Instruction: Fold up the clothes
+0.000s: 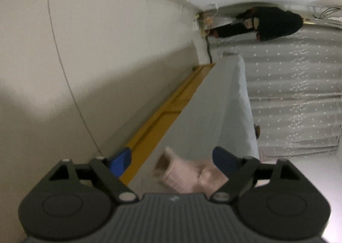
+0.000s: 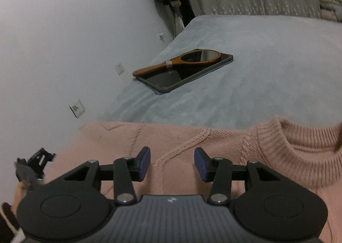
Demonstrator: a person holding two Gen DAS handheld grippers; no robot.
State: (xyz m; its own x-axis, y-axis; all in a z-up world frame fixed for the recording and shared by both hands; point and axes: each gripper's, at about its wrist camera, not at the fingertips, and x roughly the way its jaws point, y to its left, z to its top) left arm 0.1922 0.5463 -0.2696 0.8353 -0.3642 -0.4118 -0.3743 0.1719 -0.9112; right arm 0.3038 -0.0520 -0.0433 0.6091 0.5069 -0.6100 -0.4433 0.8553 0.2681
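The right hand-held gripper [image 2: 172,165] hangs just over a pink sweater [image 2: 192,147] that lies spread on the bed [image 2: 267,72]. Its two blue pads [image 2: 145,164] stand partly apart, with the knit under the gap. I cannot tell if they touch the sweater, and they pinch nothing. The ribbed neck hole of the sweater sits to the right of this gripper.

Only the right wrist view shows the top of the bed. A wooden hand mirror [image 2: 181,61] lies there on a dark tablet [image 2: 186,74], well apart from the sweater. A bit of black plastic peeks in at the left edge.

The left wrist view is tipped on its side. Its left hand-held gripper [image 1: 171,158] is wide open and holds nothing. A blurry pink sleeve [image 1: 188,172] of the sweater, cuff end first, lies between the fingers near the right pad. Only this view shows the yellow wood strip [image 1: 166,110] beside the bed and the dark clothes [image 1: 271,23] hanging by the curtain [image 1: 295,93].
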